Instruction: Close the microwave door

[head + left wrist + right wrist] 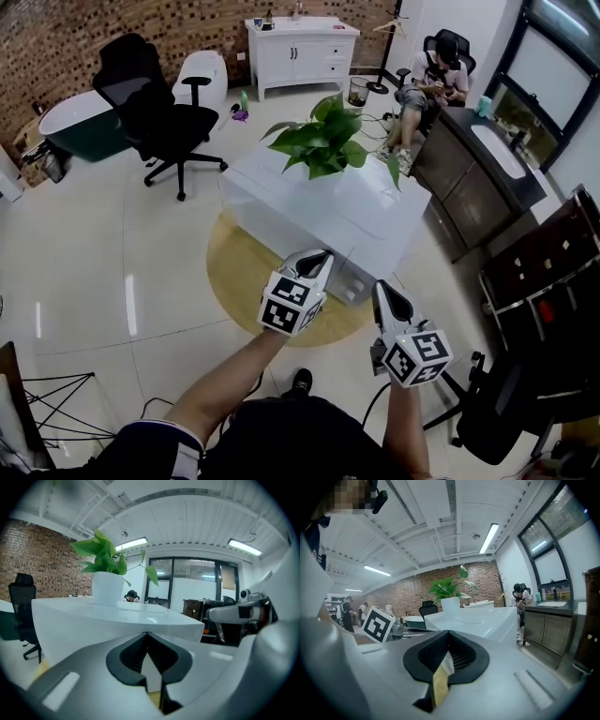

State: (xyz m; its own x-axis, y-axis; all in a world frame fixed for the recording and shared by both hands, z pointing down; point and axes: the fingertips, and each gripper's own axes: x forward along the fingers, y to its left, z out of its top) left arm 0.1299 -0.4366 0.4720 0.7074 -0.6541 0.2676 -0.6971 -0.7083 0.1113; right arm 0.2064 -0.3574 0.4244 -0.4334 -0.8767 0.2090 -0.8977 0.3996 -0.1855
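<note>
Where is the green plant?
In the head view the potted plant stands at the far end of the white table, near the picture's middle, with the black office chair on the floor to its left.

Two tongs show near: the left tongs (322, 257) and the right tongs (382, 289). One white table (375, 220) stands on one round yellow rug (234, 272) and carries one potted plant (323, 136). Black office chairs number three: the empty chair (155, 108) far left, the occupied chair (455, 39) far right, and the near chair (502, 412) at near right. One seated person (433, 80) is far right. Two bathtubs sit far left: one dark bathtub (70, 122) and one white bathtub (204, 75). One white cabinet (300, 52) stands far, and one dark sink cabinet (478, 173) stands right.
</note>
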